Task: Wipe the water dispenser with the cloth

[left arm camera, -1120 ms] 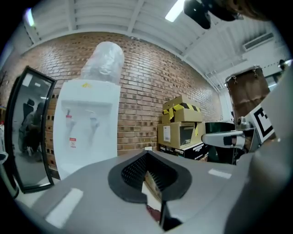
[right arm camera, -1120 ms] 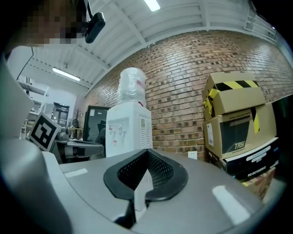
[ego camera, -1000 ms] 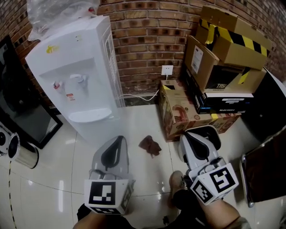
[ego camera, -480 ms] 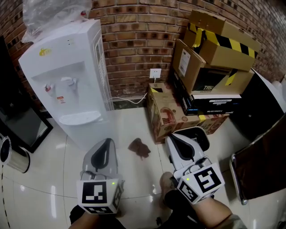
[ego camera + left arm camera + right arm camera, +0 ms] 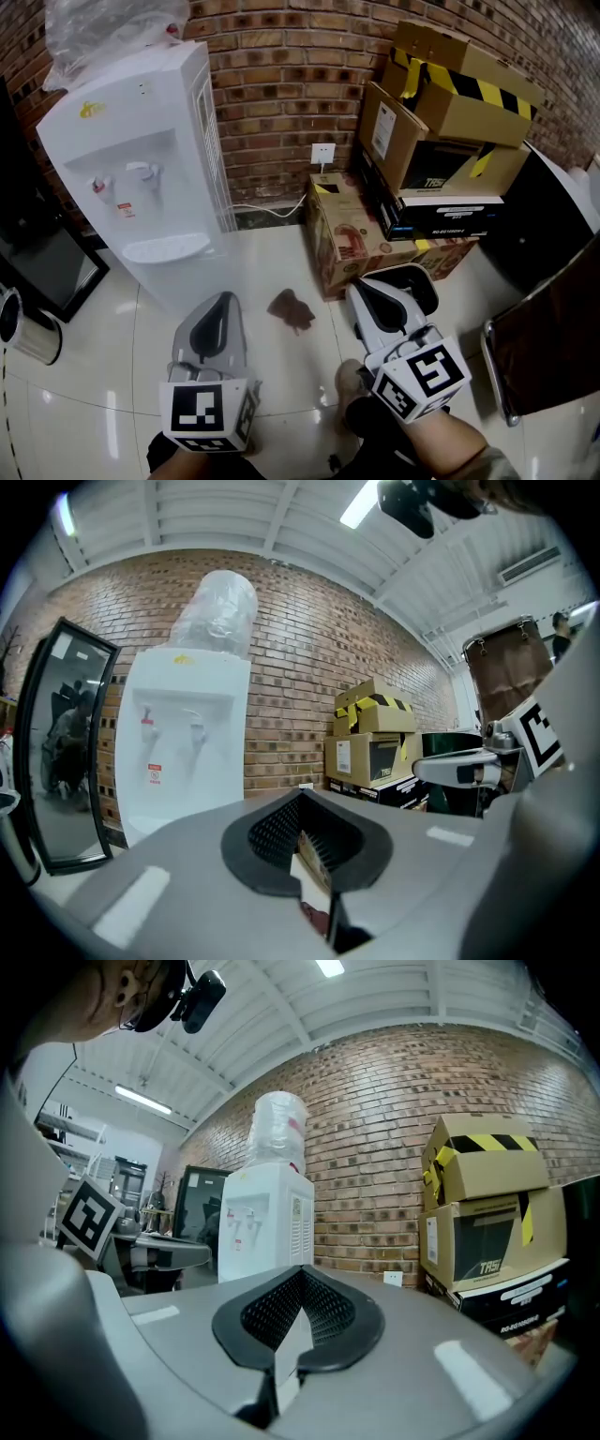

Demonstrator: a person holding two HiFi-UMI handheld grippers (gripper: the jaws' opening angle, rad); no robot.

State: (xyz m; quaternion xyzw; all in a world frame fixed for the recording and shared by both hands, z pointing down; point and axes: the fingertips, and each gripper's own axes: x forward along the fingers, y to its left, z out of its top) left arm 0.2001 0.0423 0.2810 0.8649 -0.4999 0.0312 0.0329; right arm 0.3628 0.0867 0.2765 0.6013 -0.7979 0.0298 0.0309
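The white water dispenser (image 5: 141,159) stands against the brick wall at the left, with a bottle wrapped in clear plastic (image 5: 103,28) on top. A dark red cloth (image 5: 292,310) lies crumpled on the tiled floor in front of it, between the two grippers. My left gripper (image 5: 223,302) hovers just left of the cloth, shut and empty. My right gripper (image 5: 362,289) hovers to the cloth's right, also shut and empty. Both point level towards the wall. The dispenser (image 5: 187,752) shows ahead in the left gripper view, and the dispenser (image 5: 267,1227) also shows in the right gripper view.
Stacked cardboard boxes (image 5: 450,103) fill the right corner, with another box (image 5: 352,239) on the floor before them. A wall socket (image 5: 322,152) and white cable (image 5: 267,208) sit between dispenser and boxes. A black-framed panel (image 5: 47,272) and metal bin (image 5: 23,328) stand left, a dark chair (image 5: 553,347) right.
The head view has swung a little, so the dispenser, cloth and boxes sit further left in the picture. Both grippers stay shut and the cloth lies where it was.
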